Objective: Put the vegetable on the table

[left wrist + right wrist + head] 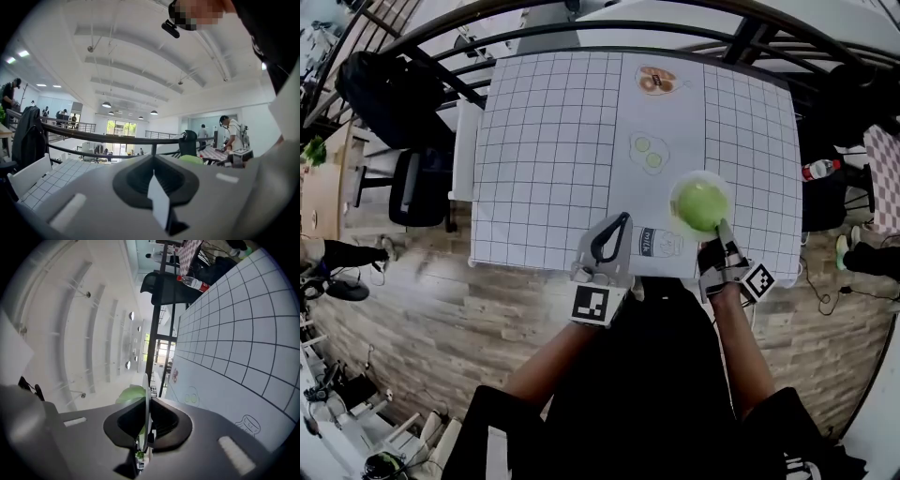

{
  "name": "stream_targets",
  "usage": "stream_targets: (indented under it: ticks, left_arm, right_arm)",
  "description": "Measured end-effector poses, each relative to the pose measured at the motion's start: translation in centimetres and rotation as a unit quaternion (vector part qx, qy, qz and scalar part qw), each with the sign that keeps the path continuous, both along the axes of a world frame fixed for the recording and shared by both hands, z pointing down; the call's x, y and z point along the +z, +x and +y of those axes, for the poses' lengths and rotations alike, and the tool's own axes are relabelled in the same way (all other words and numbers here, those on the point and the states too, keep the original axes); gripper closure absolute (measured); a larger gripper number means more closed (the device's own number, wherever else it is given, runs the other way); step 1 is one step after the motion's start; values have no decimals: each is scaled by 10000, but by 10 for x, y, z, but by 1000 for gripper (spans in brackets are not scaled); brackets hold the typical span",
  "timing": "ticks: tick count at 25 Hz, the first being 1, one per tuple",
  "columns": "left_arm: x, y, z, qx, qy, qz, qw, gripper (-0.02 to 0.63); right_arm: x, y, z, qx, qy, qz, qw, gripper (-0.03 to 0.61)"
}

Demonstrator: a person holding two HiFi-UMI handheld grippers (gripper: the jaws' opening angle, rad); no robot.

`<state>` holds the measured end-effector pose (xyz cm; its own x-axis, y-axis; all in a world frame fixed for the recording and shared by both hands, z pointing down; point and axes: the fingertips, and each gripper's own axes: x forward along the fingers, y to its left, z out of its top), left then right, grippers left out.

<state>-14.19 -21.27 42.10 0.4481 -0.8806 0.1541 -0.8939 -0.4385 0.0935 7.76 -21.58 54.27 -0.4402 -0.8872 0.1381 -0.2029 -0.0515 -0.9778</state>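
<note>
Grid table | right tongs clamp plate bearing vegetable, perhaps cabbage | railing beyond

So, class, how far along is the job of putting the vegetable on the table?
Done: the green vegetable lies on a white plate that is already over the gridded table.
In hand: the right gripper is shut on the plate's rim.
Left: set the plate down and let go; it probably isn't resting on the table yet, though I can't be sure. The left gripper is shut and takes no part.
</note>
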Motion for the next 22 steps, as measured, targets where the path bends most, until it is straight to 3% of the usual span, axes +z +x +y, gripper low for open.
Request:
stream_targets:
  ticks: [13,17,22]
  left_arm:
    - [18,32,-46,-83,-269,-183,9994,606]
    - [24,42,-55,-58,-354,-160,9992,606]
    - [40,47,-66,-38,-544,-293,9981,606]
  right_arm:
    - [58,17,-51,-313,28,44,9995,554]
    - [93,22,-61,-375,-144,295,9988,552]
    - [133,26,-73,-407,-129,230,9988,552]
